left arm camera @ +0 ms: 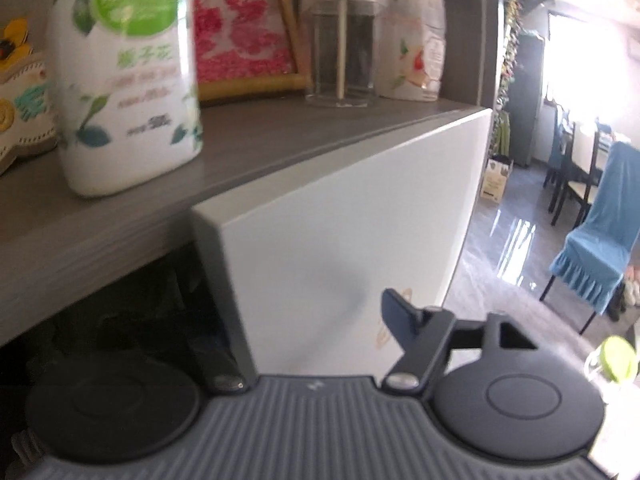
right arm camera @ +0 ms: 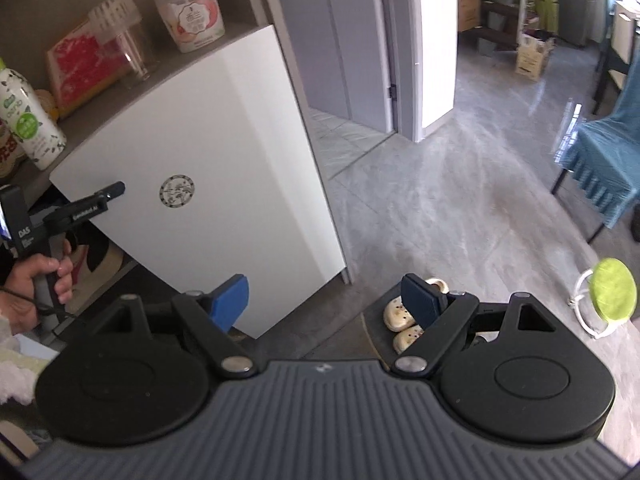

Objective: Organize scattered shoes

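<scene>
Left wrist view: the left gripper sits against the white cabinet door, which stands swung open from the dark cabinet interior. The door's edge runs between the fingers, one finger in front of the panel and the other apparently hidden behind it, so I cannot tell whether the jaws are clenched on the door or merely straddling it. Above, on the grey shelf, stand a white bottle with a green label, a yellow-framed picture and a clear glass jar. No shoes show here.

Right wrist view: the right gripper hangs over the floor with jaws released wide and nothing between them. Past its right finger, a pair of cream clog sandals lies on a dark mat on the floor, near the door's lower corner. The person's left hand grips the other tool's handle at the door.

The clogs look like moulded foam: light, slightly springy, not fragile, with a smooth surface that might slip. The side wall of the upper or the heel rim seems the surest place for a pinch, one shoe at a time.
</scene>
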`<state>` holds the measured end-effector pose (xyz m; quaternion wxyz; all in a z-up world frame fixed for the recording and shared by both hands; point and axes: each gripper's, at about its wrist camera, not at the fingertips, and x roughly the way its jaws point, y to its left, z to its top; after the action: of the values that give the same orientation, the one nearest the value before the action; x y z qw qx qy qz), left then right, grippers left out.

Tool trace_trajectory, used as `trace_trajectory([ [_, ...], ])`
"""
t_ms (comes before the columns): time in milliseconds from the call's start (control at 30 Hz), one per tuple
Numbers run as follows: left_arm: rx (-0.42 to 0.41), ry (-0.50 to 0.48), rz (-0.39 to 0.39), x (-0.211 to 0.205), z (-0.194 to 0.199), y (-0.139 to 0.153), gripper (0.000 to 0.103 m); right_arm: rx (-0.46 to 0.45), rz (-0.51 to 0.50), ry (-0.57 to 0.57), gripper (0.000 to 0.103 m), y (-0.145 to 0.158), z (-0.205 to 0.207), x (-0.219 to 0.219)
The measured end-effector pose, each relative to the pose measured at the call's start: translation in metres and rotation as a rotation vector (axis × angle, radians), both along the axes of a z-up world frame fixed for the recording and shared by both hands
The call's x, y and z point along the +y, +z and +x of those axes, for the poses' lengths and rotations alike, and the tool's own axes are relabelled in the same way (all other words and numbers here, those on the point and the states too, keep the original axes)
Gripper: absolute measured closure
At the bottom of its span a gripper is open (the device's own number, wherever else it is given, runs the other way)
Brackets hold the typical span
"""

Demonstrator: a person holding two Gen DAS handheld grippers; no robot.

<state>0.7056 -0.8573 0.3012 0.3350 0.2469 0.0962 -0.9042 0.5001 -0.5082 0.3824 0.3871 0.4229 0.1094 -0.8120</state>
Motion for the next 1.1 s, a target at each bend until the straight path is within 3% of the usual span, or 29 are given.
trace_trajectory([
  [233, -0.034, -0.07, -0.004, -0.002, 0.004, 0.005, 0.048, -0.012, 0.017, -0.096, 0.018, -0.006, 0.012, 0.03],
  [433, -0.103, -0.121, -0.064, 0.019, 0.003, 0.018, 0.054, -0.037, -0.005, -0.102, 0.018, -0.015, 0.0, 0.033],
  [833, -0.172, -0.083, -0.137, 0.112, -0.006, 0.044, 0.061, -0.057, -0.101, 0.024, 0.018, -0.028, -0.061, 0.047],
  [1100, -0.172, -0.055, -0.123, 0.184, -0.028, 0.057, 0.071, -0.099, -0.196, 0.037, 0.018, -0.037, -0.114, 0.082],
])
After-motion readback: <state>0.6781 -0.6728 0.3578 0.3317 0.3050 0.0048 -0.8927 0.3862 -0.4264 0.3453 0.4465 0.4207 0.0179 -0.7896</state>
